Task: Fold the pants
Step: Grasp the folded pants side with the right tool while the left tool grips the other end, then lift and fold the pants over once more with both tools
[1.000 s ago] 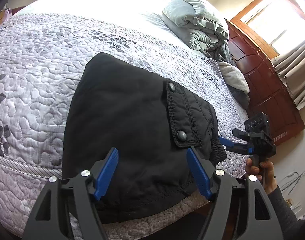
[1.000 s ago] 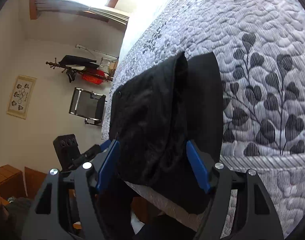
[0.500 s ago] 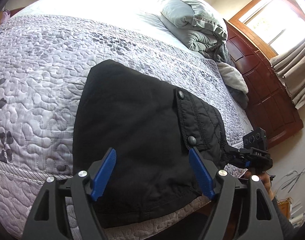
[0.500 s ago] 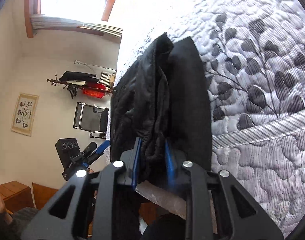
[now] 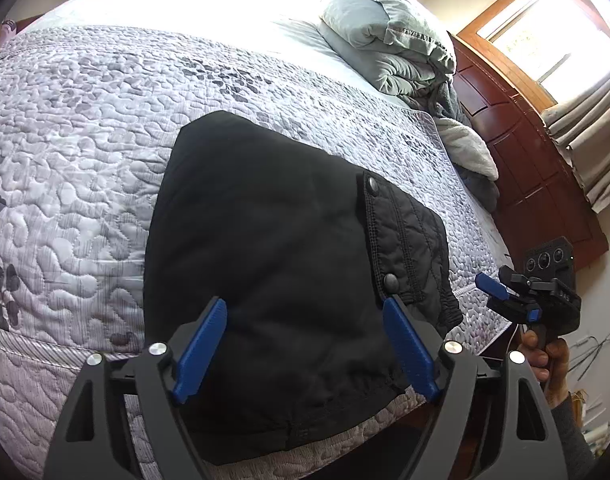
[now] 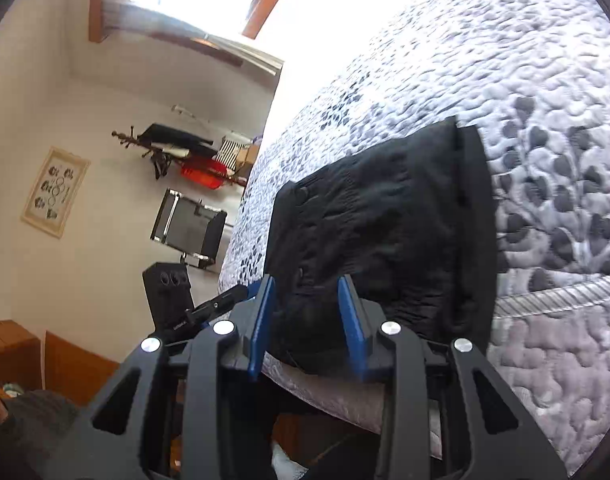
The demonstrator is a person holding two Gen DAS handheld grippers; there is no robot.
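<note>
Pants (image 5: pixel 273 264), black, folded into a block near front edge of quilted bed (image 5: pixel 85 128). Left claw (image 5: pixel 305 320) wide open above them, gripping nothing. Right claw (image 6: pixel 305 296) just reopening, partly parted at pants' edge, pads clear of cloth.

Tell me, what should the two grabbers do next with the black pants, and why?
Probably pull both back and stop. The black pants already lie as a folded bundle on the quilt. The left gripper is open above them, and the right gripper, its jaws just opening, shows no grip on cloth, so nothing seems left to fold.
</note>
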